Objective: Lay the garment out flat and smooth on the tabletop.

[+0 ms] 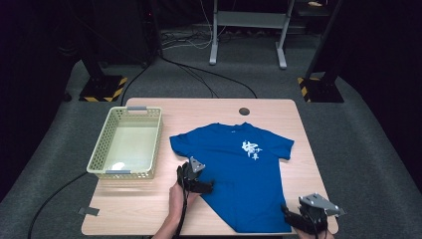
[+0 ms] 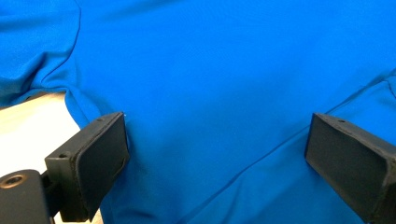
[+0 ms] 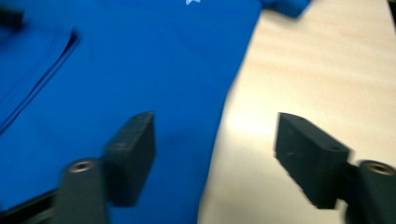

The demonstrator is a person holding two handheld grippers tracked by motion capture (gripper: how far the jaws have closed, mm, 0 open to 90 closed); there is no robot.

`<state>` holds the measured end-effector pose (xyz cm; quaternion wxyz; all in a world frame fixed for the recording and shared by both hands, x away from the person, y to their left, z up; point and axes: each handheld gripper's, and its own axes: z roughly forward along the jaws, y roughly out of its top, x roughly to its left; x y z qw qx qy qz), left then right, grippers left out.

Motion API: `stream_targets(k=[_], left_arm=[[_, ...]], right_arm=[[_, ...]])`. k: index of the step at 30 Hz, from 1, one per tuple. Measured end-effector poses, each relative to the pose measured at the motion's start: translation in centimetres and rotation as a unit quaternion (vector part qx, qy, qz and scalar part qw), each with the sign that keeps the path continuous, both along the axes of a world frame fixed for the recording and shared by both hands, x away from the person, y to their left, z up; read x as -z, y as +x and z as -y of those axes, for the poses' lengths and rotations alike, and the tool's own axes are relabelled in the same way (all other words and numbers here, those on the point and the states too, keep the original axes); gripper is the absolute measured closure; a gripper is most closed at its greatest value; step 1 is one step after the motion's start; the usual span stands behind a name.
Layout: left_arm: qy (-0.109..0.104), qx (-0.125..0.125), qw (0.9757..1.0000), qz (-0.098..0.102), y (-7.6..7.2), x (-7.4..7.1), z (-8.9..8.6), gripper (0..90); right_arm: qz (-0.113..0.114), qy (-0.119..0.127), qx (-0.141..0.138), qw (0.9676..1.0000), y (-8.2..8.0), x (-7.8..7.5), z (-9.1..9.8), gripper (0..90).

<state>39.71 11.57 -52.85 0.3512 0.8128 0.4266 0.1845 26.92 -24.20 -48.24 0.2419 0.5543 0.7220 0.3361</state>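
Observation:
A blue T-shirt point(image 1: 234, 174) with a white print point(image 1: 250, 149) lies flat on the wooden table point(image 1: 149, 209), collar toward the far edge. My left gripper point(image 1: 203, 186) rests at the shirt's left side. In the left gripper view its jaws stand wide apart, the left gripper point(image 2: 217, 135) open over smooth blue cloth point(image 2: 210, 70) with nothing pinched. My right gripper point(image 1: 291, 214) is at the shirt's near right corner. In the right gripper view the right gripper point(image 3: 215, 135) is open astride the shirt's edge point(image 3: 177, 70), one jaw over cloth and the other over bare wood.
A pale yellow plastic basket point(image 1: 159, 134) stands on the table's left half with nothing in it. A round cable hole point(image 1: 244, 111) sits near the far edge. Cables and stand feet lie on the grey floor beyond the table.

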Motion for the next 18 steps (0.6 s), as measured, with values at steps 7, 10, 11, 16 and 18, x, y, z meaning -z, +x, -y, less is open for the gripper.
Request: stream_targets(k=[7, 10, 11, 16, 18], left_arm=[[0.002, 0.000, 1.0000, 0.002, -0.1, 0.0, 0.0, 5.7], [0.003, 0.000, 1.0000, 0.003, -0.1, 0.0, 0.0, 5.7], [0.003, 0.000, 1.0000, 0.004, -0.1, 0.0, 0.0, 5.7], [-0.001, 0.002, 1.0000, 0.002, -0.1, 0.0, 0.0, 6.6], [-0.003, 0.003, 1.0000, 0.002, -0.1, -0.1, -0.1, 6.9]], right_arm=[[0.010, -0.005, 0.019, 0.9998, 7.1, 2.8, 0.6, 8.3], [0.005, -0.011, 0.033, 0.9994, 8.7, 3.8, 1.0, 5.2], [0.003, -0.014, 0.038, 0.9992, 9.0, 4.1, 1.2, 4.5], [-0.005, -0.022, 0.042, 0.9989, 9.6, 4.5, 1.5, 3.1], [-0.010, -0.021, 0.040, 0.9989, 9.8, 4.6, 1.5, 2.8]])
